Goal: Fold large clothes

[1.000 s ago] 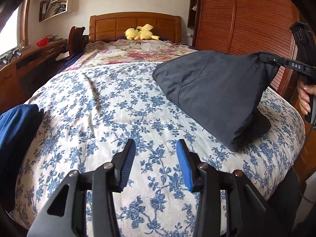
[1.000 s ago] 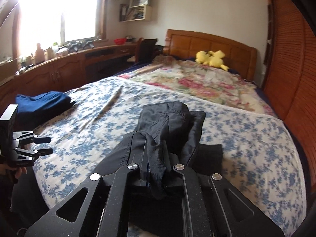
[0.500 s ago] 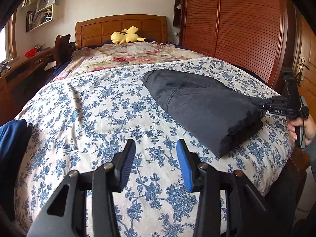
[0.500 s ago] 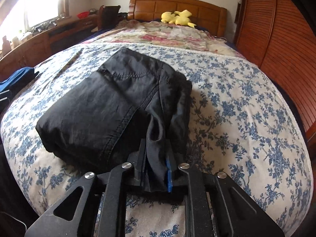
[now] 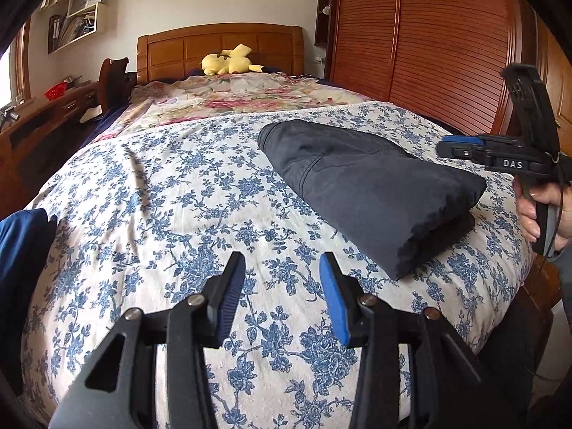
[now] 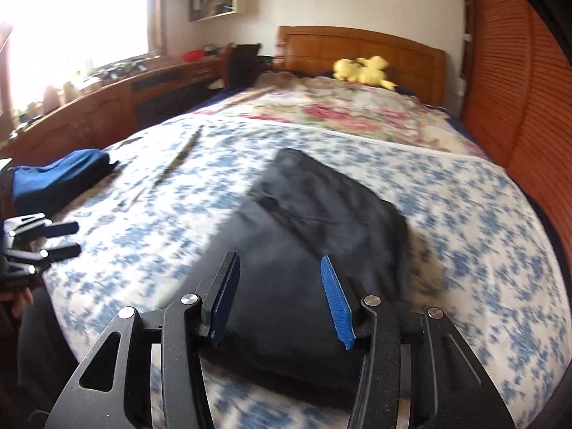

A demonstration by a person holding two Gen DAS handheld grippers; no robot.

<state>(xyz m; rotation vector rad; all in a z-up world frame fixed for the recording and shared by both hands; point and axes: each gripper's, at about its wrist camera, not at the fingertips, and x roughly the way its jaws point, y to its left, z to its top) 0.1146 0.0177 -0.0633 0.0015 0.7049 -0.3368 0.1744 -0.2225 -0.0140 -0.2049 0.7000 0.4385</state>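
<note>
A dark folded garment lies flat on the blue-flowered bedspread, on the right side of the bed. My left gripper is open and empty, low over the bedspread to the garment's left. My right gripper is open and empty, lifted just above the garment's near edge; it also shows in the left wrist view, clear of the cloth. The right wrist view is blurred by motion.
A folded blue garment lies at the bed's left edge. A yellow plush toy sits by the wooden headboard. A wooden slatted wardrobe stands on the right, a desk on the left.
My right gripper laid the dark garment down on the bed, opened, let it go and lifted off. My left gripper stayed open, hardly moving.
</note>
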